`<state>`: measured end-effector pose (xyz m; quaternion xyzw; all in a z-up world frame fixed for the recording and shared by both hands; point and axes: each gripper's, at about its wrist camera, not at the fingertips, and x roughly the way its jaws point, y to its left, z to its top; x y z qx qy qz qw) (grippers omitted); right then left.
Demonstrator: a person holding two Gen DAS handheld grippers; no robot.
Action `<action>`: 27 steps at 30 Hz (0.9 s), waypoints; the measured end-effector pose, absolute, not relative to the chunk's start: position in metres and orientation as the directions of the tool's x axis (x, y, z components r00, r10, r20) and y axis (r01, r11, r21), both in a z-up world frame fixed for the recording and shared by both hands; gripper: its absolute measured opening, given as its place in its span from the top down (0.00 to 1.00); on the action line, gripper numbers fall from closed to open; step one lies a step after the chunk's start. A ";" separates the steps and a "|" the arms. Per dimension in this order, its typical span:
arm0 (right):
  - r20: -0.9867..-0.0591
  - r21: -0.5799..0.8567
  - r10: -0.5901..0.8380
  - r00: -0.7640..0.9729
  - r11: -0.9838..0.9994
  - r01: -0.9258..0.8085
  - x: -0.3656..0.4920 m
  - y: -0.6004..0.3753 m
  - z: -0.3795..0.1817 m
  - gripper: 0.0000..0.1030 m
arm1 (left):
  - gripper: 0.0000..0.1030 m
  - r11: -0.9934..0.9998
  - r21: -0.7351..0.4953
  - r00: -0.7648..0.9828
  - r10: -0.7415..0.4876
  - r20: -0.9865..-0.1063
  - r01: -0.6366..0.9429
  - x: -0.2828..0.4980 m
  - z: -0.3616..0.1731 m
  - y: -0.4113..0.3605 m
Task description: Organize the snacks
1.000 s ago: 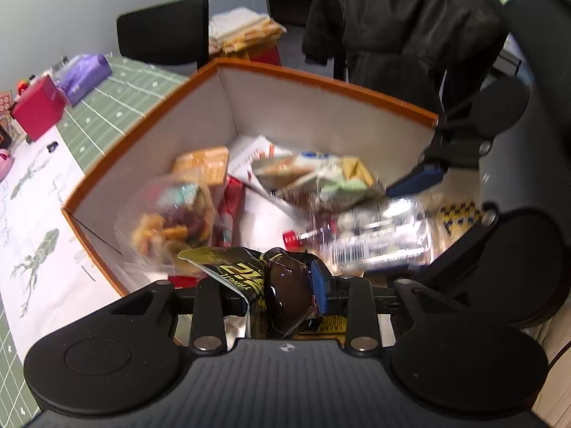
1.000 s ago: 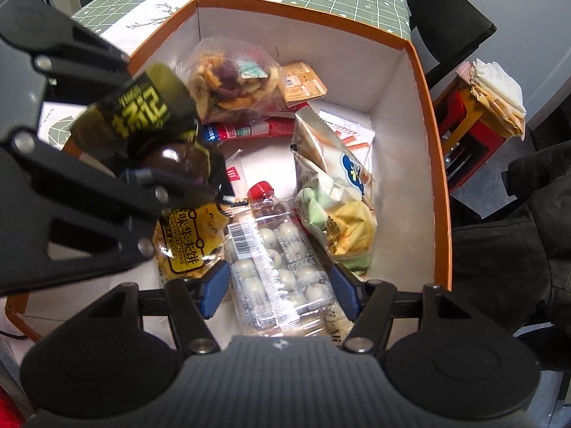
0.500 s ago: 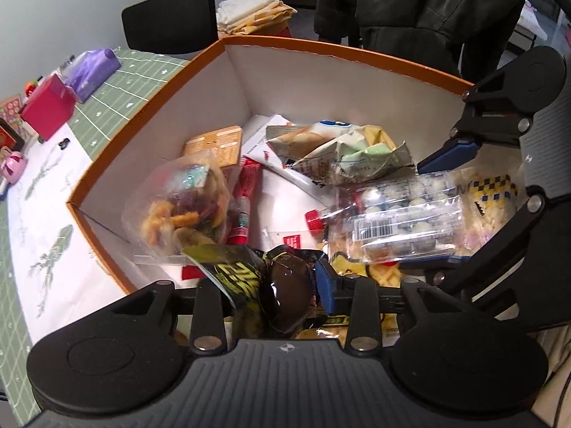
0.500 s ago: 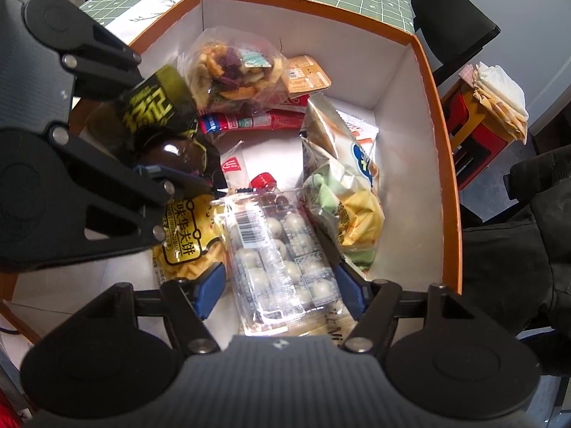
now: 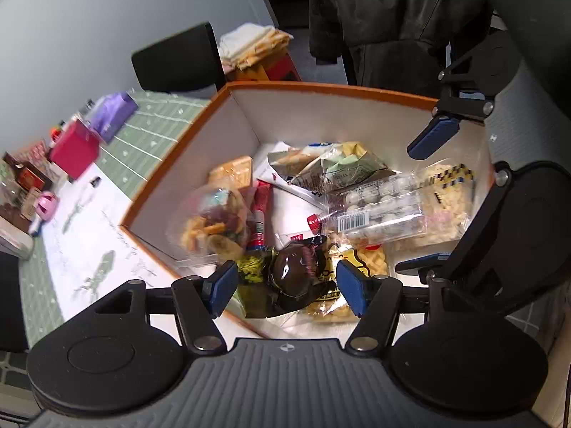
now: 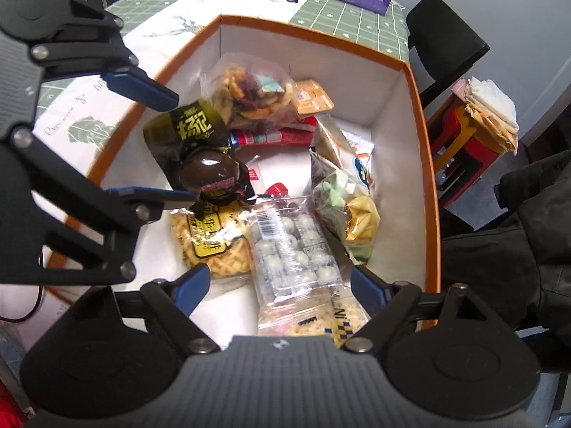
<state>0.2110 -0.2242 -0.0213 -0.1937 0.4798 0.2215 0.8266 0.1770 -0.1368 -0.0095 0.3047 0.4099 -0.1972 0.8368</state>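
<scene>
An orange-rimmed white box holds several snack packs. My left gripper is open over the box's near corner; the black-and-yellow pack with a dark round snack lies loose between its fingers on a yellow waffle-chip bag. My right gripper is open and empty above a clear pack of white balls.
The box also holds a bag of mixed fruit chips, a red stick pack and a green-yellow bag. On the green table mat stand a red box and a purple pack. A black chair stands beyond.
My left gripper has opened and let go of the dark snack pack, which now rests in the box. My right gripper has opened wider and drawn back a little.
</scene>
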 end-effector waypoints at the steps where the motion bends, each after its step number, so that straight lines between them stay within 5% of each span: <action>1: -0.873 -0.116 0.180 0.453 0.826 -0.552 0.207 -0.223 -0.017 0.16 | 0.28 0.735 0.352 0.592 -0.082 -0.802 0.579 0.173 -0.005 -0.136; 11: -0.765 -0.216 0.194 0.615 0.822 -0.527 0.158 -0.214 0.025 0.15 | 0.27 0.795 0.363 0.704 -0.109 -0.702 0.485 0.119 0.043 -0.117; 21: -0.491 -0.281 0.246 0.835 0.863 -0.420 0.084 -0.198 0.056 0.09 | 0.23 0.920 0.246 0.867 -0.162 -0.472 0.306 0.035 0.075 -0.074; 27: -0.369 -0.230 0.288 0.884 0.893 -0.387 0.035 -0.184 0.050 0.06 | 0.22 0.973 0.160 0.916 -0.091 -0.391 0.165 0.009 0.065 -0.044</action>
